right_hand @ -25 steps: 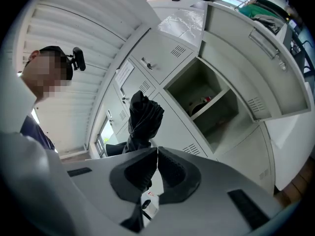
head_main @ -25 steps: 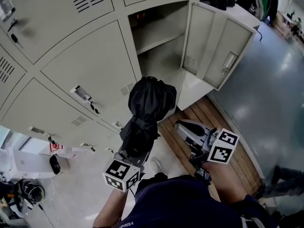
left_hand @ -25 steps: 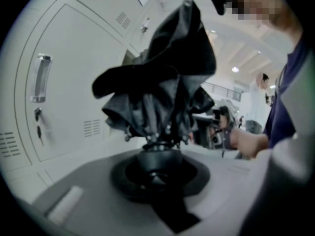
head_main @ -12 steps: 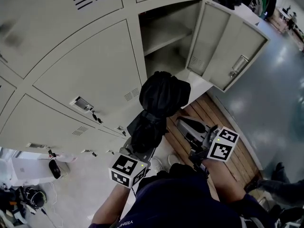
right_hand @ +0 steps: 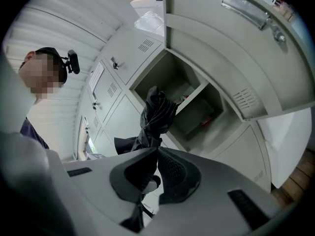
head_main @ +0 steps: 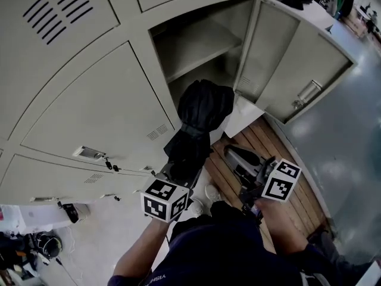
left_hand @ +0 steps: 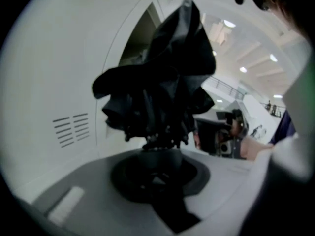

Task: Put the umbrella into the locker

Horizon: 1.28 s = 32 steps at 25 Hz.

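Umbrella (head_main: 200, 115) now closer to open locker (head_main: 196, 40), centre frame, before its mouth | left claw (head_main: 181, 171) grasping umbrella's lower end | right claw (head_main: 231, 155) clenched, empty, lower right

The right gripper (right_hand: 156, 150) fills the lower foreground, its grey jaws brought together so that the dark ribbed pads (right_hand: 172, 171) meet at their tips. Just past those tips rises the black folded umbrella (right_hand: 156, 113), its loose cloth bunched and tilted towards the open locker (right_hand: 170, 75). A shelf (right_hand: 194, 93) divides that compartment, and a small red thing (right_hand: 206, 122) lies below it. The locker's door (right_hand: 231, 53) stands swung out at the upper right, with vent slots near its lower edge. Closed locker doors (right_hand: 115, 90) run off to the left. A person (right_hand: 49, 53) shows at the far left. Wooden flooring (right_hand: 295, 178) shows at the lower right.
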{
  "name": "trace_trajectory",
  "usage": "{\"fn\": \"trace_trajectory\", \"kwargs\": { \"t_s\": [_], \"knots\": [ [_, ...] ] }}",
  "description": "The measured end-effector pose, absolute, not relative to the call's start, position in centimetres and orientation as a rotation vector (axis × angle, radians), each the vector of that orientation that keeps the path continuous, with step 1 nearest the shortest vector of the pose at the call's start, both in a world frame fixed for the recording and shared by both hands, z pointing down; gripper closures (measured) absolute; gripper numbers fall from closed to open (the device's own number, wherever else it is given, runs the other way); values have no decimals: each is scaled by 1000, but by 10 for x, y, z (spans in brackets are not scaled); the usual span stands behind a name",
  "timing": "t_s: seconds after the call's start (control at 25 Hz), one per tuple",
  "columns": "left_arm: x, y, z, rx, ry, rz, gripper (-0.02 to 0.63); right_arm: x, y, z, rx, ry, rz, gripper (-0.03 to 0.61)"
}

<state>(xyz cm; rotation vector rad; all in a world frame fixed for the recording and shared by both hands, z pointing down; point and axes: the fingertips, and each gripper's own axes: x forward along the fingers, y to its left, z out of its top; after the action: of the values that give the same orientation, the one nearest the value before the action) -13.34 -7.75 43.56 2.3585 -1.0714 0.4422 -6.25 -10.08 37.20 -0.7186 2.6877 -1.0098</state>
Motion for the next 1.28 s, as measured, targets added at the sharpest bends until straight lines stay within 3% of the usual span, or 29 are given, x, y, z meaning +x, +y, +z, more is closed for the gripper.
{"fn": "trace_trajectory", "kwargs": {
  "t_s": [0.48, 1.28],
  "knots": [
    [-112, -161, 490, 2144, -1131, 464, 546, -29, -167, 387, -638, 2661, -1055, 571],
    [-95, -263, 501, 2023, -1167, 449, 546, 2, -202, 396, -612, 2631, -1088, 571]
  ]
}}
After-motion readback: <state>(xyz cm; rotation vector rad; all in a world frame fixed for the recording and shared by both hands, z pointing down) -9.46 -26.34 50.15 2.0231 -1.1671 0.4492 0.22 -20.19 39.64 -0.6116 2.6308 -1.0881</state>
